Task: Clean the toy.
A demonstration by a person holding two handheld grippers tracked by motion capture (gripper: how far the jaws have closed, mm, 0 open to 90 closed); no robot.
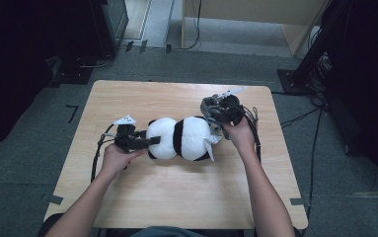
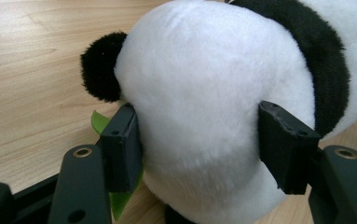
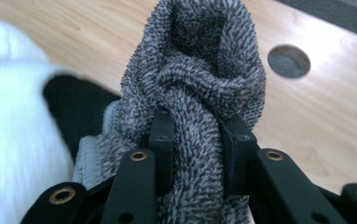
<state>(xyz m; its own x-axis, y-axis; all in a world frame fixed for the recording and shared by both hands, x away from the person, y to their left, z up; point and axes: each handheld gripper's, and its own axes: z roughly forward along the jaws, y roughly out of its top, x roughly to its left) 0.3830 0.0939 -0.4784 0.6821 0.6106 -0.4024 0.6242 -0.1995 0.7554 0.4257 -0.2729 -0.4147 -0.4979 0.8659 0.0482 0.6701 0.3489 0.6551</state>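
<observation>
My left gripper squeezes the plush panda's round white head, whose black ear pokes out above the left jaw. My right gripper pinches a bunched grey knitted sock, speckled and looped, beside the panda's black-and-white body on the table.

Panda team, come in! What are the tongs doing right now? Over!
Left tongs clamped on the plush panda's white end. Right tongs pinching a grey fuzzy cloth beside the panda. Nothing in the way on the table.
</observation>
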